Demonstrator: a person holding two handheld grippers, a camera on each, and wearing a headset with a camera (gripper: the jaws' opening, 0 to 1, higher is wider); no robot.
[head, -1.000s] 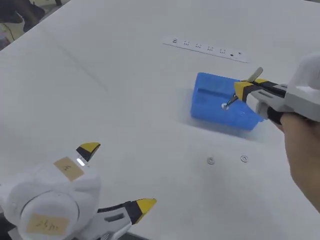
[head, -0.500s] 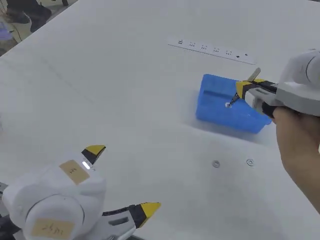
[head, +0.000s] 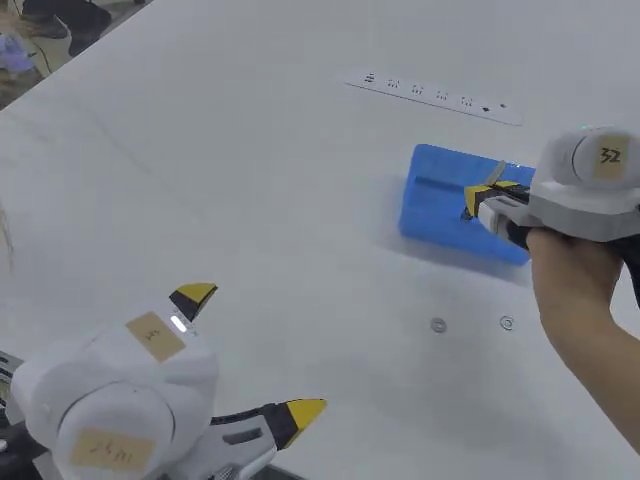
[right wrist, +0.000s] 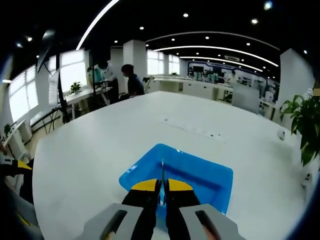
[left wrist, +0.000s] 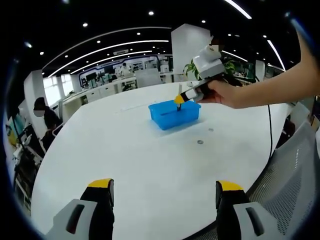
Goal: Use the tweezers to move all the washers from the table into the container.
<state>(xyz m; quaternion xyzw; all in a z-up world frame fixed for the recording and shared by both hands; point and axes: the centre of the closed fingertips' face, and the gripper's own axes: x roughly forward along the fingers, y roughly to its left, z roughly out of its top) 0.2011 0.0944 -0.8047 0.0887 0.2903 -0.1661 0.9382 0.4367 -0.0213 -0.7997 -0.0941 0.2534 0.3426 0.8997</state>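
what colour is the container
The container is blue, clearest in the right gripper view.

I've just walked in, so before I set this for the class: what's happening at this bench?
A person holds a claw in each hand. The right claw is shut on the tweezers and held over the blue container, tips pointing down into it. Whether they carry a washer is too small to tell. Two washers lie on the white table near the container. The left claw is open and holds nothing.
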